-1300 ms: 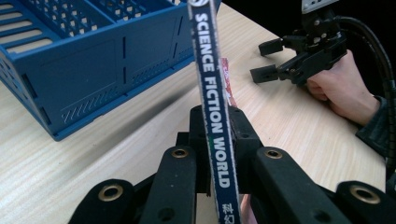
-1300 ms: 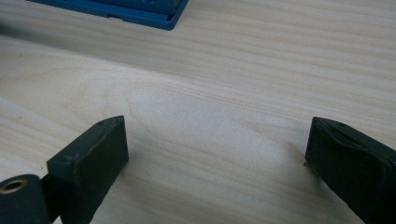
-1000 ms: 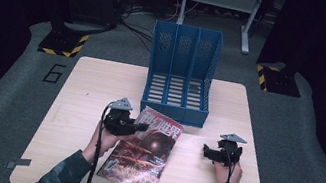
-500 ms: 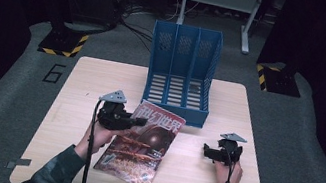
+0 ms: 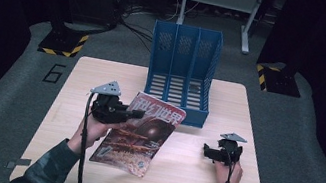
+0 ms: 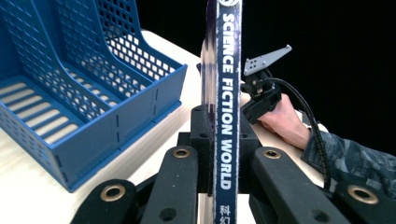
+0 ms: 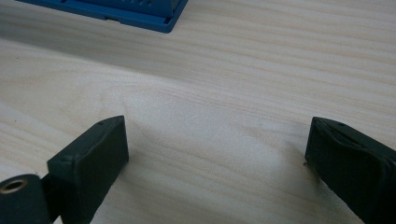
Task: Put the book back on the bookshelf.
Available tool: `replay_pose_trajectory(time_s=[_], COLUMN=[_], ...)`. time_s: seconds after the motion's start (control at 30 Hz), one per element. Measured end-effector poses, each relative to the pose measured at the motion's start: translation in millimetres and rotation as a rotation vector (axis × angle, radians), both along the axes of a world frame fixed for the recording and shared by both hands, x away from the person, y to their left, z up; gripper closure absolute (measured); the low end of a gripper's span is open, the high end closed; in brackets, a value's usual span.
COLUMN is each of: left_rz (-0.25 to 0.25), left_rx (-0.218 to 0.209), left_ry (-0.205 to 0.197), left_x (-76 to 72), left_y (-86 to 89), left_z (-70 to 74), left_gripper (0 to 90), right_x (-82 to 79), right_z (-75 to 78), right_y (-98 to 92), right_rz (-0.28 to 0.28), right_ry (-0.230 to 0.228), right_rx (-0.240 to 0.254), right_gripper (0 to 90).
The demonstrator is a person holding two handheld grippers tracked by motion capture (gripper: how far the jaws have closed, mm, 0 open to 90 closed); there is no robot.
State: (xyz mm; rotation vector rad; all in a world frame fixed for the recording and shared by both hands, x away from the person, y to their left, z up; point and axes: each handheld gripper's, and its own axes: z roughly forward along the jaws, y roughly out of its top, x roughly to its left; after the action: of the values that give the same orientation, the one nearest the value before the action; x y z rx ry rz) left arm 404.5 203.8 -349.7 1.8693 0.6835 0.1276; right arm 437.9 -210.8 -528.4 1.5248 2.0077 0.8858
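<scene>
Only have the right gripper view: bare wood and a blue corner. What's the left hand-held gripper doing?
Observer: The left hand-held gripper is shut on a magazine's spine.
Operator: Is the magazine flat on the table?
Observer: No, the magazine hangs tilted from the grip, its lower corner near the table.
Operator: What's the blue thing?
Observer: A blue three-slot file rack, standing just beyond the magazine.
Operator: And my side?
Observer: The right hand-held gripper rests on the table, jaws open, right of the magazine.
</scene>
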Motion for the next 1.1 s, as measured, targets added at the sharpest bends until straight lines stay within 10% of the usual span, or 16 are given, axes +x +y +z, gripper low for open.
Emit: replay_pose_trajectory(time_s=[1.1], left_rz=[0.136], left_rx=[0.042], left_ry=[-0.121], left_x=[12.4], left_y=[40.4], left_z=[52.9], left_gripper=[83.8], right_x=[0.2], right_z=[0.0], right_y=[-0.1], right_rz=[0.000], right_ry=[0.000], right_rx=[-0.001], right_gripper=[5.7])
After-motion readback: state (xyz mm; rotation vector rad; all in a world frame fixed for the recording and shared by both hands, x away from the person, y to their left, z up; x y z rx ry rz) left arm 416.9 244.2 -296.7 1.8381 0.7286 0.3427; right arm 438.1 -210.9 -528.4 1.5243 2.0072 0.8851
